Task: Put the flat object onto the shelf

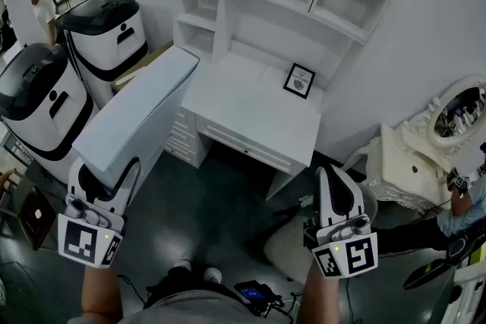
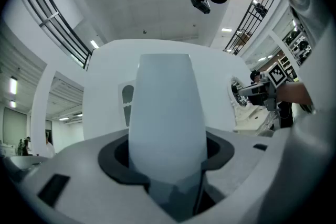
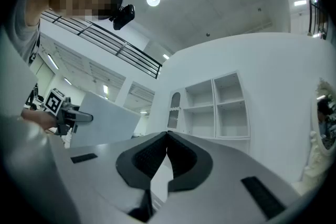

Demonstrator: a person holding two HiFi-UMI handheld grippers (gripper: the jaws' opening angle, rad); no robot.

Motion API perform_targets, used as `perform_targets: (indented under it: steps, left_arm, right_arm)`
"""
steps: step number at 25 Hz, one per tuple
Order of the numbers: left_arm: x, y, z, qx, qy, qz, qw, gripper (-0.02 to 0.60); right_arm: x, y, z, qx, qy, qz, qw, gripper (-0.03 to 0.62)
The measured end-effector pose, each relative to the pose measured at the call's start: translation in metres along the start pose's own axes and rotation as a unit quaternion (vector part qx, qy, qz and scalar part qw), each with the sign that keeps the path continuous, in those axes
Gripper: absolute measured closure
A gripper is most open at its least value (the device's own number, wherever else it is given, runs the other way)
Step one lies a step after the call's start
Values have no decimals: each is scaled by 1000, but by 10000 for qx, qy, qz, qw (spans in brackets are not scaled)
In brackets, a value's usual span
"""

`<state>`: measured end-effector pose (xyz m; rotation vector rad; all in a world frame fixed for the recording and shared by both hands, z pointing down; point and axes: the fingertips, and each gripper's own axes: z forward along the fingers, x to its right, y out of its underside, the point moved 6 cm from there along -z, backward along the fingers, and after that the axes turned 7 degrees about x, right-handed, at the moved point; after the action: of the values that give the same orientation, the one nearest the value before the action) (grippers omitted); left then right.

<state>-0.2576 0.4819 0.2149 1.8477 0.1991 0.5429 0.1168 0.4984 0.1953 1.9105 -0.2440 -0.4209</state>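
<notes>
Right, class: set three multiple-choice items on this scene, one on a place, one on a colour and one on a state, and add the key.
1. Where does the framed picture stand?
A. At the back of the desk, by the wall
B. On the floor
C. On the top shelf

2. What colour is the flat panel?
A. Black
B. White
C. Red

3. How is the right hand-held gripper?
A. Closed on the panel
B. Wide open
C. Shut, with nothing in it

Key:
1 A: the head view shows the frame on the desk top, in its far corner.
2 B: the panel is plain white all over.
3 C: in the right gripper view the jaws meet, and nothing lies between them.
</notes>
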Motion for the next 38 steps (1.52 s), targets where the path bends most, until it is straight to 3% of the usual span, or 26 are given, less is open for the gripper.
perform_targets:
  steps: [7, 18, 31, 38]
  left_arm:
    - [11, -9, -16, 30, 154, -198, 9997, 321]
    - [30, -13, -16, -3, 134, -112, 9998, 319]
    - [52, -3, 17, -163, 238, -144, 9995, 319]
    - [36, 11, 50, -69, 269, -233, 9993, 319]
  right_arm:
    - [-19, -5, -20, -13, 11, 32, 10000, 566]
    - [-10, -9, -33, 143, -36, 194, 9997, 566]
    - [17, 9, -27, 80, -51, 410, 9991, 566]
    - [28, 14, -1, 86, -4, 300, 9995, 566]
